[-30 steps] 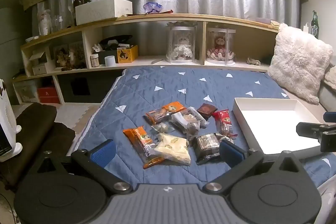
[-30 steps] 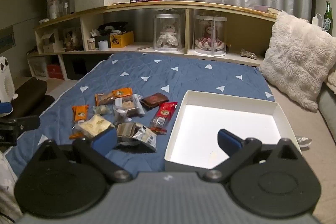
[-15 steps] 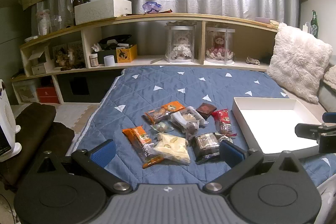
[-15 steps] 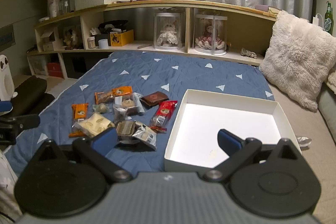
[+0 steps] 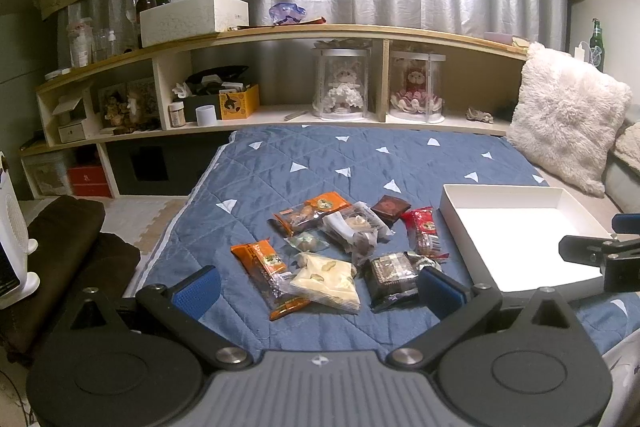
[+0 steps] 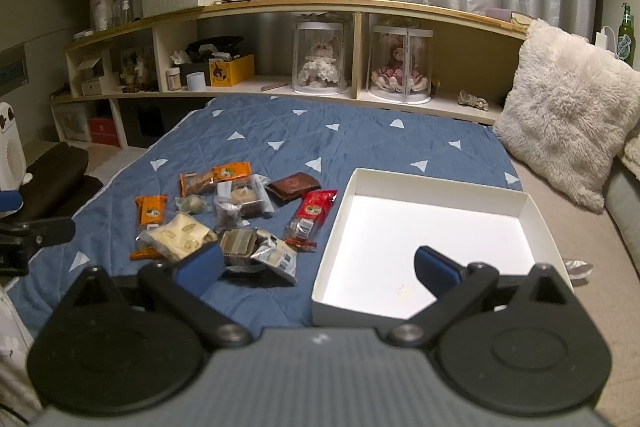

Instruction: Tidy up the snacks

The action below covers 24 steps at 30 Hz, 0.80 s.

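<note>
From the left wrist view, the left gripper [image 5: 320, 285] hovers level above the near edge of the blue quilt [image 5: 320, 163], fingers spread wide and empty, with the snack packets [image 5: 340, 247] heaped just ahead. From the right wrist view, the right gripper [image 6: 318, 265] hangs equally wide and empty, straddling the near left corner of the white tray [image 6: 532, 211], which sits just right of the pile.

Print on snack packets [image 5: 344, 251] was too small to read. White heater [image 5: 12, 247] at 9 o'clock cut off by edge. Shelf clutter [image 6: 132, 71] at 11 o'clock was indistinct.
</note>
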Tool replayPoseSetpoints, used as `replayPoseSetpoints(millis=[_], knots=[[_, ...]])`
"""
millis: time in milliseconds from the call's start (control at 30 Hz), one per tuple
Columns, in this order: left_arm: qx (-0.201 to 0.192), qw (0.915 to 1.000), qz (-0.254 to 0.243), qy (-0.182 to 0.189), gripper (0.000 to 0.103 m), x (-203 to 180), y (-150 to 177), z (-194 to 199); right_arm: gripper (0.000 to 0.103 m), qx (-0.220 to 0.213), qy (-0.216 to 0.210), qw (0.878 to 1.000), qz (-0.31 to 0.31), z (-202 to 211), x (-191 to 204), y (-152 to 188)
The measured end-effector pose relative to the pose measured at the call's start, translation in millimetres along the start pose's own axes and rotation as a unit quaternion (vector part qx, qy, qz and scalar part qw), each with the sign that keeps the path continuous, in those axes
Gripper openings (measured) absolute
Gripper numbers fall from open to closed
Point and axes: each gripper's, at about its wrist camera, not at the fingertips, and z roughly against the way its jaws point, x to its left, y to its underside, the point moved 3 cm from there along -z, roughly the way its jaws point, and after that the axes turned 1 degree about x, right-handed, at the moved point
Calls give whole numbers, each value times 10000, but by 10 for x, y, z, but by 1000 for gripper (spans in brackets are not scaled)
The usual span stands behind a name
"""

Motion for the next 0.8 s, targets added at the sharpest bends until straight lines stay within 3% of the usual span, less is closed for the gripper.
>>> replayPoseSetpoints(millis=[800], knots=[[12,10000,1,3,103,2,-2,-3,102,17,6,10000,18,20,3,69]])
